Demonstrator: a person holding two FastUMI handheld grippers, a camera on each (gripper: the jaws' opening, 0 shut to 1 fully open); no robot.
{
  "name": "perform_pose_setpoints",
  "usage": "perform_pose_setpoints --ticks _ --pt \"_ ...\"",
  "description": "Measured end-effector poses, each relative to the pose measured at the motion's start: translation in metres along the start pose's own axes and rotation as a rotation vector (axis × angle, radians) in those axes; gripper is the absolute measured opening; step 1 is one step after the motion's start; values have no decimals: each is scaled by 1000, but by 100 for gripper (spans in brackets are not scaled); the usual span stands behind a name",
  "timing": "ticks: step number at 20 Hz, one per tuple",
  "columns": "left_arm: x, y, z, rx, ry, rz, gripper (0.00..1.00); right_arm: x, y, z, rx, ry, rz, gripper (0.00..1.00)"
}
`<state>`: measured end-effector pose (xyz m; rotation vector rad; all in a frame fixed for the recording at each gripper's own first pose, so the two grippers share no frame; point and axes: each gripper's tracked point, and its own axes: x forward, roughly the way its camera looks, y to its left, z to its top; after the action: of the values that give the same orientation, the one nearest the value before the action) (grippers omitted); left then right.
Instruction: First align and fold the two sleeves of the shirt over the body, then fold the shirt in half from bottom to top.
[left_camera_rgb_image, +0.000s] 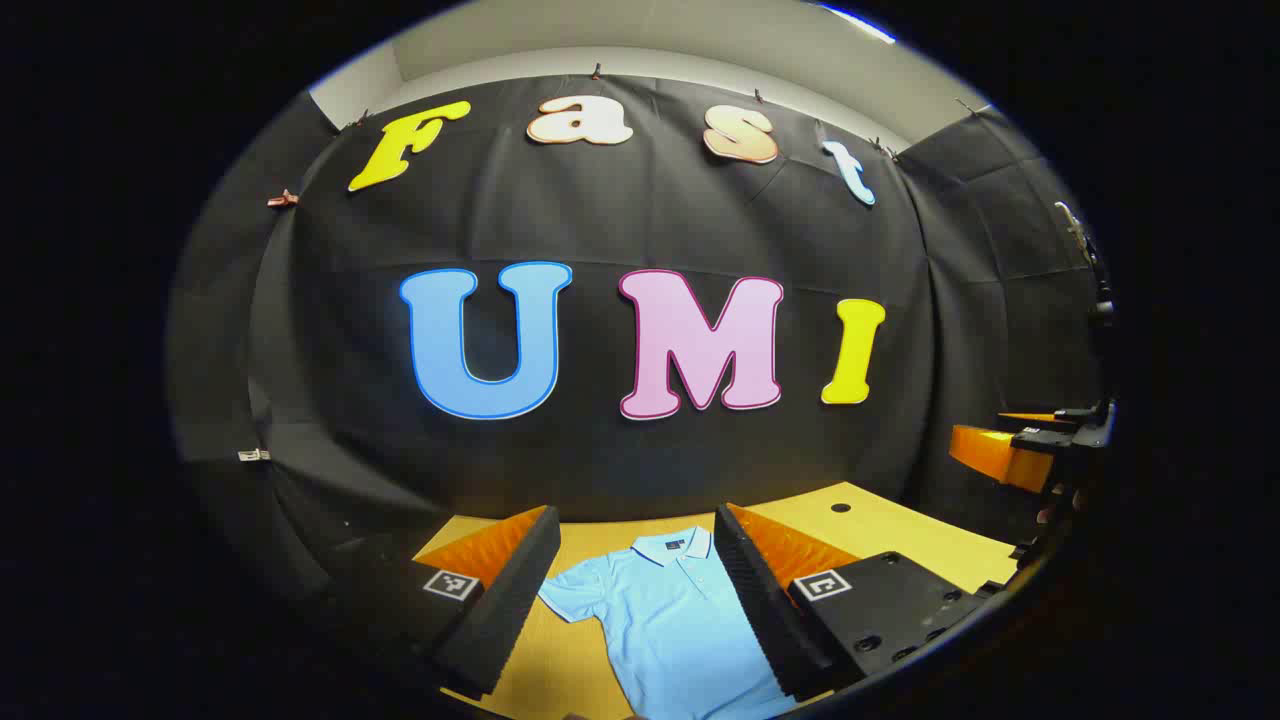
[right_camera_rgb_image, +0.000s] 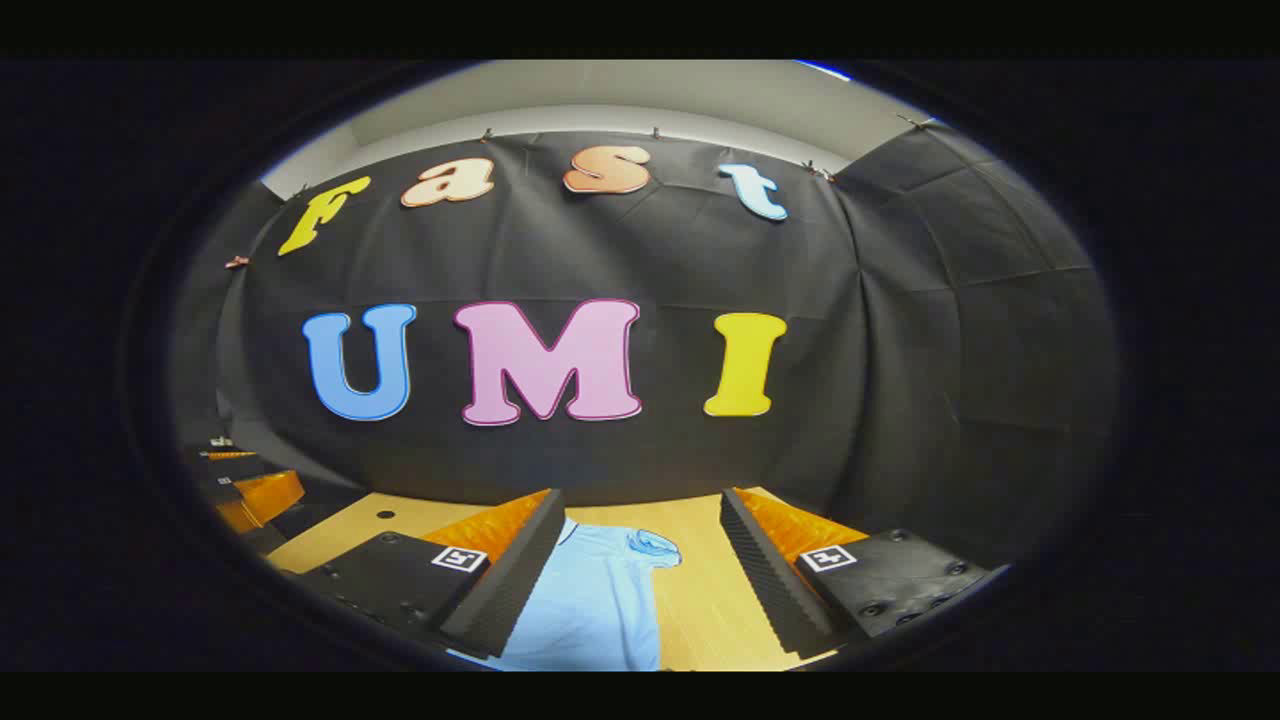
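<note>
Left gripper (left_camera_rgb_image: 640, 575): I hold it above the table, fingers spread wide with nothing between them. Both fingers are off the cloth.

Right gripper (right_camera_rgb_image: 640, 560): also held above the table, fingers wide apart and empty. In the left gripper view I see it farther off at the right edge (left_camera_rgb_image: 1030, 450), well apart from my left one.

Shirt (left_camera_rgb_image: 675, 630): light blue polo, lying flat on the table (left_camera_rgb_image: 900, 535), ahead of and below both grippers. In the left gripper view it sits in the gap between my left fingers; in the right gripper view it lies (right_camera_rgb_image: 600, 600) toward the left finger of my right gripper.

Long axis: runs from near me toward the booth wall, roughly in line with the way my fingers point.

Heading: collar (left_camera_rgb_image: 672, 547) at the far end, toward the wall; the hem end runs toward me and is cut off at the bottom of both views.

Left-hand sleeve (left_camera_rgb_image: 580, 592): spread out sideways from the body, flat on the table, just beside my left gripper's left finger.

Right-hand sleeve (right_camera_rgb_image: 652, 545): sticks out from the shoulder, a little rumpled at the cuff, between my right gripper's fingers.

Fold state: neither sleeve lies over the body; the body shows no fold that I can see.

Table: pale wood, with a small dark hole (left_camera_rgb_image: 840, 508) beyond the shirt.
</note>
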<state>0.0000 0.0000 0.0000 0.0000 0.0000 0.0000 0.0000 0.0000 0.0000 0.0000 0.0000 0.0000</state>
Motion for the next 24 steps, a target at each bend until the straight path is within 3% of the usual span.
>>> perform_pose_setpoints --ticks 18,24 --pt "-2 -1 -5 4 18 4 98 2 3 -16 0 50 28 97" --pt "-3 2 -8 7 33 27 98 11 10 -45 6 157 53 98"
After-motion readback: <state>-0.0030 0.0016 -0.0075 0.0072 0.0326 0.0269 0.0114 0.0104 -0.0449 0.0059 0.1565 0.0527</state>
